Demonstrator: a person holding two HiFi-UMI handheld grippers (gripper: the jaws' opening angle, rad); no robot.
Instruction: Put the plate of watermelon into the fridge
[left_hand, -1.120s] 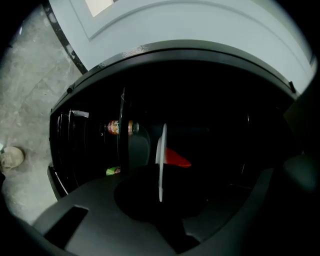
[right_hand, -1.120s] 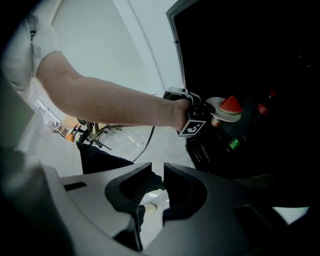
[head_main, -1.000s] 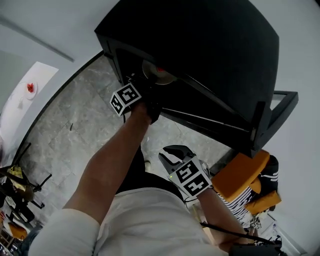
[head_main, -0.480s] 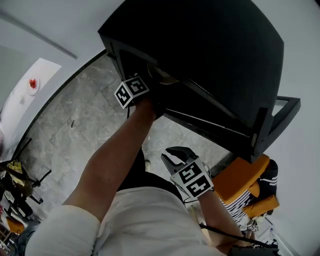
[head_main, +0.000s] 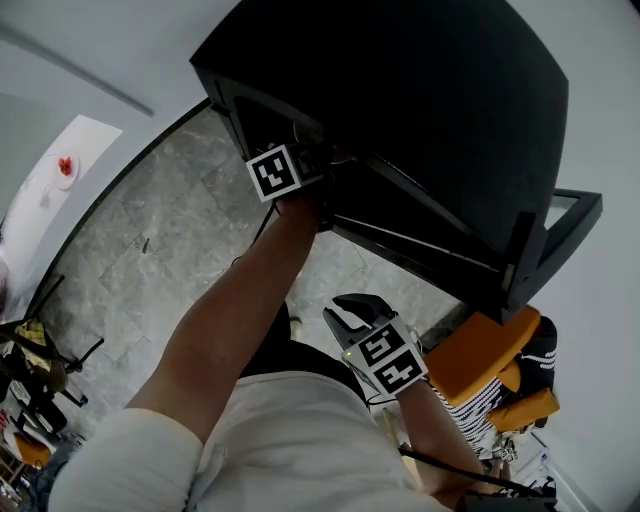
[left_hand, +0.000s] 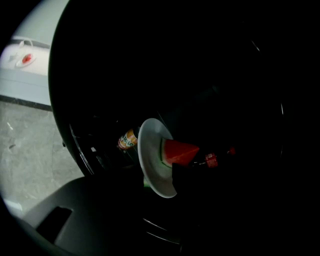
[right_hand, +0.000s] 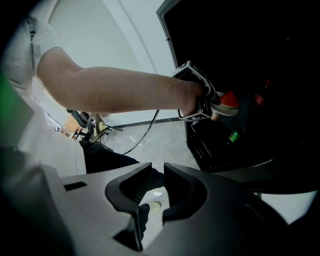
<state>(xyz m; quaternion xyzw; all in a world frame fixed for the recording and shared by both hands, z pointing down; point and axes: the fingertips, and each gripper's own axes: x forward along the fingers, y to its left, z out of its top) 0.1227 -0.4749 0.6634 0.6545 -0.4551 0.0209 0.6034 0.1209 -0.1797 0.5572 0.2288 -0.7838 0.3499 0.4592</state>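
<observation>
A black fridge (head_main: 430, 110) stands open in front of me. My left gripper (head_main: 318, 165) reaches into it at arm's length. A white plate (left_hand: 152, 160) with a red watermelon wedge (left_hand: 179, 151) sits between its jaws in the dark interior. The jaws are opening, and the right-hand jaw covers part of the plate's rim. From the right gripper view, the plate (right_hand: 225, 109) and wedge (right_hand: 229, 99) show just past the left gripper (right_hand: 207, 102), inside the fridge. My right gripper (right_hand: 157, 170) hangs low by my waist (head_main: 350, 312), jaws nearly together and holding nothing.
An orange-labelled bottle (left_hand: 128, 139) and a red-capped bottle (left_hand: 211, 160) lie inside the fridge by the plate. The fridge door (head_main: 540, 250) swings out to the right. A white table (head_main: 45, 215) with another plate (head_main: 62, 167) stands far left across the grey stone floor (head_main: 150, 250).
My left gripper has pushed deeper into the fridge, up and to the right. The plate, seen at the fridge opening a second ago, is now hidden in the head view. The right gripper stays put.
</observation>
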